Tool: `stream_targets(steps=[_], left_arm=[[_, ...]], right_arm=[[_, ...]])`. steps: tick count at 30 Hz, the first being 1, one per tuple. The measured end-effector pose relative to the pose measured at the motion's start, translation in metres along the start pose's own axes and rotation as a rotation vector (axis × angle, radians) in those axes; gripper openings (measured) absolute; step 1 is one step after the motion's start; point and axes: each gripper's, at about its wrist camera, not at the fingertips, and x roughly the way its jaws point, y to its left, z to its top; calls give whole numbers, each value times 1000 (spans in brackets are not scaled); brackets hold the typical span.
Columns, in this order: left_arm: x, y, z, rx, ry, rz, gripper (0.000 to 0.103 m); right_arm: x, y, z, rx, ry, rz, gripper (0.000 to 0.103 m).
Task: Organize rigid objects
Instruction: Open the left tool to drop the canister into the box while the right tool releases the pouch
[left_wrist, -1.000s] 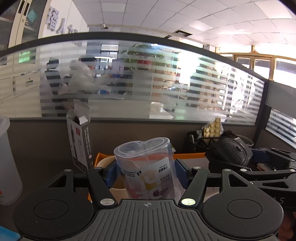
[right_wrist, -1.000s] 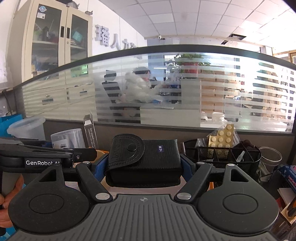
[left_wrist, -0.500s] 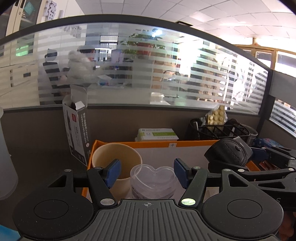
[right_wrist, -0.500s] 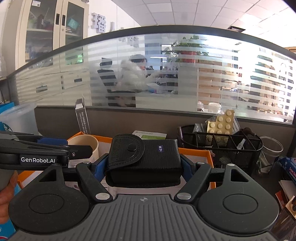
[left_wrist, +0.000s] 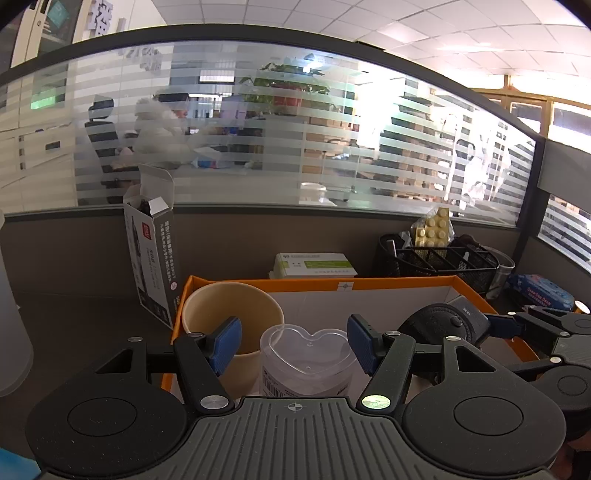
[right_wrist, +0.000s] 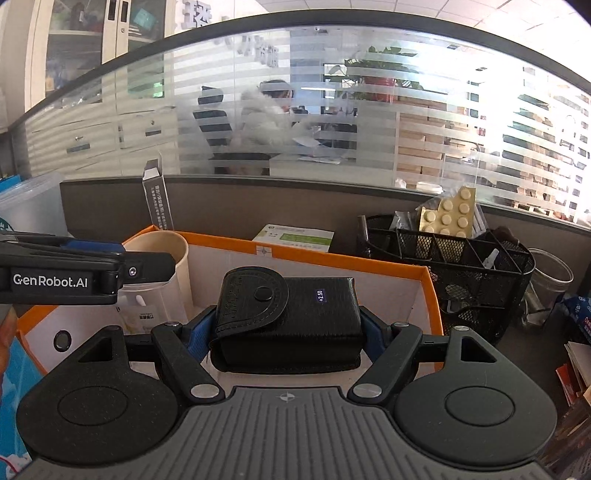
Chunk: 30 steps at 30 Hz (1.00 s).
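A clear heart-shaped plastic container (left_wrist: 304, 360) stands inside the orange-rimmed box (left_wrist: 369, 285), beside a paper cup (left_wrist: 232, 314). My left gripper (left_wrist: 294, 341) is open above it, blue pads apart on either side, not touching. My right gripper (right_wrist: 284, 332) is shut on a black leather case (right_wrist: 291, 317) and holds it over the box's (right_wrist: 332, 258) right part. The case also shows in the left wrist view (left_wrist: 441, 325). The left gripper (right_wrist: 74, 273) shows at the left of the right wrist view.
A tall open carton (left_wrist: 151, 251) stands left of the box. A green-white flat box (left_wrist: 314, 264) lies behind it. A black mesh organizer (right_wrist: 454, 269) with a blister pack (right_wrist: 448, 216) stands at the right. A grey partition with frosted glass runs behind.
My left gripper lowered the heart-shaped container into the box and opened, letting it go. My right gripper moved forward over the box, still holding the case.
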Motion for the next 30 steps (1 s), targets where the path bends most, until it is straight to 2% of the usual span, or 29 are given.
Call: stream_targets(steps=[7, 12, 15, 17, 20, 25, 27, 29, 30], left_arm=[[1, 0, -1, -3, -3, -17, 63], [2, -1, -2, -3, 1, -21, 65], [2, 0, -2, -4, 2, -14, 70], [2, 0, -1, -7, 3, -16, 71], [-3, 0, 0, -13, -6, -22, 76], [-35, -1, 13, -20, -83, -36, 86], [-57, 0, 20, -21, -132, -48, 91], [-79, 1, 24, -17, -180, -52, 103], [-92, 3, 23, -12, -207, -46, 103]], right_arm=[[3, 12, -3, -91, 6, -43, 77], [5, 13, -3, -98, 9, -45, 78], [5, 13, -3, -98, 4, -47, 81], [3, 12, -2, -92, -7, -49, 87], [-1, 12, -1, -92, -17, -55, 87], [-17, 14, 6, -88, -70, -77, 87], [-33, 17, 13, -91, -121, -79, 87], [-54, 21, 18, -90, -175, -74, 88], [-68, 23, 20, -89, -203, -67, 88]])
